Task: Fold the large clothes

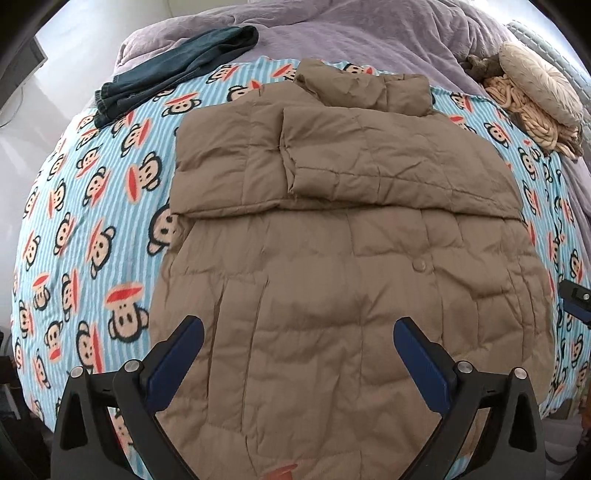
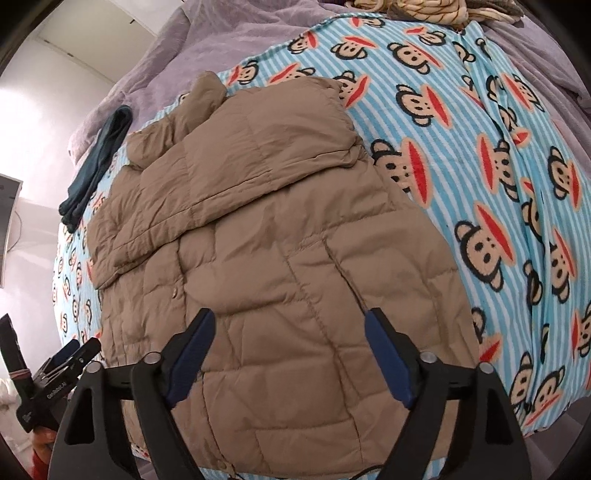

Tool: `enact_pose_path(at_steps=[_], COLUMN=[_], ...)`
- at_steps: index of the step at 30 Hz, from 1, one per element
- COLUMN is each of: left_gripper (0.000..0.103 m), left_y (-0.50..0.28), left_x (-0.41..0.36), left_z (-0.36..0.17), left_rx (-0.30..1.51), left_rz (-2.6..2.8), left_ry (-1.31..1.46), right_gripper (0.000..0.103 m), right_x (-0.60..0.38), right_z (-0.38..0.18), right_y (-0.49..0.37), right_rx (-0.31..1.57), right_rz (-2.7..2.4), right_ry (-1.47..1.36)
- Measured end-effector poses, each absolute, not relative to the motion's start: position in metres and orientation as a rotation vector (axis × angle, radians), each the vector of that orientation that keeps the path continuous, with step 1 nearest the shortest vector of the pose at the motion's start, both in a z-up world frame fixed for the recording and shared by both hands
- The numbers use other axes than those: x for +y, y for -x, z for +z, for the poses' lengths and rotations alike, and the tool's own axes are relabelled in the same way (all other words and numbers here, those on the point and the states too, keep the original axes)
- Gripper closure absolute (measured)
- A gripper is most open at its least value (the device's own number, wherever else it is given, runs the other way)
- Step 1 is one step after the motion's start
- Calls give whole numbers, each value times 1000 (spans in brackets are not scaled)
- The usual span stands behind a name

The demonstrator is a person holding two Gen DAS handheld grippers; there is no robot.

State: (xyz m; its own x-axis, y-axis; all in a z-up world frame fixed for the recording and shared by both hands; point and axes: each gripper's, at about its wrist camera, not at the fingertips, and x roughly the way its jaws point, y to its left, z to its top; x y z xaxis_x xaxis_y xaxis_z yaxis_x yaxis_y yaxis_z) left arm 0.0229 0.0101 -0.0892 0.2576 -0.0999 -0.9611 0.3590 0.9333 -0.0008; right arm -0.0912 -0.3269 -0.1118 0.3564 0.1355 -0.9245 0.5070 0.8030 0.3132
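Observation:
A tan quilted puffer jacket [image 1: 332,229] [image 2: 258,236] lies flat on the bed, its sleeves folded across the upper half and the collar at the far end. My left gripper [image 1: 299,328] hovers above the jacket's near hem, jaws spread wide, with nothing between the blue pads. Over the hem's right side, my right gripper [image 2: 290,321] also stands open and empty. The left gripper's body [image 2: 55,365] shows at the lower left of the right wrist view. A bit of the right gripper [image 1: 576,299] peeks in at the right edge of the left wrist view.
A blue striped blanket with monkey faces [image 1: 92,206] [image 2: 480,184] covers the bed under the jacket. Folded dark teal clothes [image 1: 173,70] [image 2: 96,166] lie at the far left. A beige cushion and knitted throw [image 1: 535,99] sit far right. Purple bedding [image 1: 369,33] lies behind.

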Motion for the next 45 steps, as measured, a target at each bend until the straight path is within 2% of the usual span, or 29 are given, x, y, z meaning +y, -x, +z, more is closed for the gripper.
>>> enact_pose_path(at_steps=[7,23,27,31,45], left_gripper=[0,0,0,0,0], left_y=[-4,27,35,41,98], left_x=[18,49,59,94,191], left_z=[-85,-96,-101,-113,-163], left_rx=[1286,1340,1369,1451,1670], left_rz=[-314,-277,-285,-298,-373], left_ry=[-234,-251,-217,-55,355], right_gripper=[9,9,9,9,9], right_x=[-312,-303,-316,-330,-350], right_z=[-106,-120,-136,-152,-204], right_y=[109,149,160,180,269], right_rx=[1153,1228,1276,1254,1247], right_rz=[-259,-285,-249,-250,-239], right_ry=[-625,-642,-806,-982,-1327])
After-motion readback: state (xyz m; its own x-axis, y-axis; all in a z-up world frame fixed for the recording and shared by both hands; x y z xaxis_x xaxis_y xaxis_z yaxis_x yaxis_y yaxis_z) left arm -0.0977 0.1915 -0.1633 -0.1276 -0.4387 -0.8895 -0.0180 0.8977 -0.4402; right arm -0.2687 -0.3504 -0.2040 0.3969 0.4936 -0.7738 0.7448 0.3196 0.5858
